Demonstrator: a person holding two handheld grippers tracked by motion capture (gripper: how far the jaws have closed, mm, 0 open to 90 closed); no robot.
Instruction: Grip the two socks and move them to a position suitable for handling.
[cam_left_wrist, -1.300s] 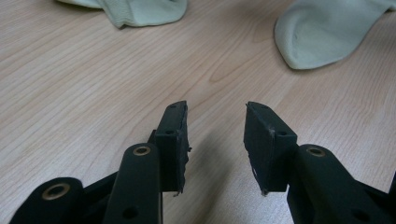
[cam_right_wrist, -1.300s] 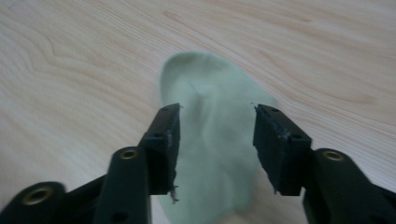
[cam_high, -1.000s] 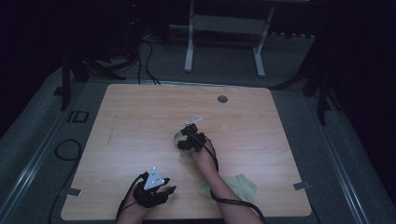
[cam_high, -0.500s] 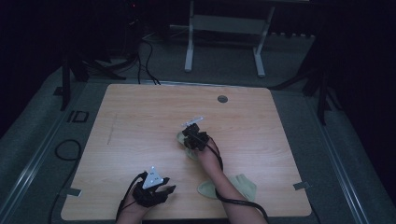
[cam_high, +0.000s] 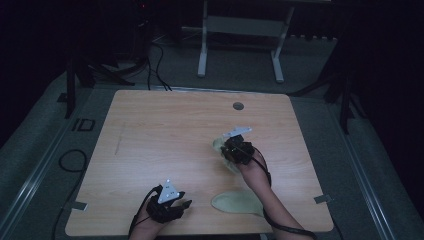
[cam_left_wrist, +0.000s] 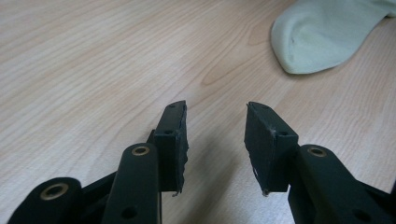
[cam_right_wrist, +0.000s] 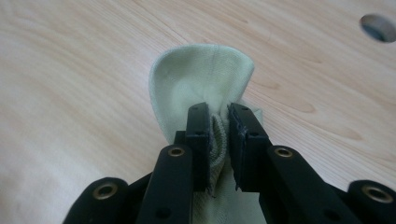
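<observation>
Dim room: wooden table (cam_high: 150, 130) on grey carpet (cam_high: 45, 150) (metal stand (cam_high: 240, 30) behind).

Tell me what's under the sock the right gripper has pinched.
Bare wooden table shows around the pinched sock, held bunched in the right gripper. Its hanging fabric covers the spot directly beneath, so that patch can't be seen.

1. The table (cam_high: 150, 130) carries two socks and both grippers.
2. The right gripper (cam_high: 231, 146) is right of the table's middle, with one sock (cam_right_wrist: 201, 79) pinched between its jaws.
3. The second sock (cam_high: 237, 202) lies flat at the near edge, under the right forearm.
4. The left gripper (cam_high: 187, 204) is near the near edge, left of that sock and apart from it.
5. A hole (cam_high: 238, 106) sits near the far edge, behind the right gripper.
</observation>
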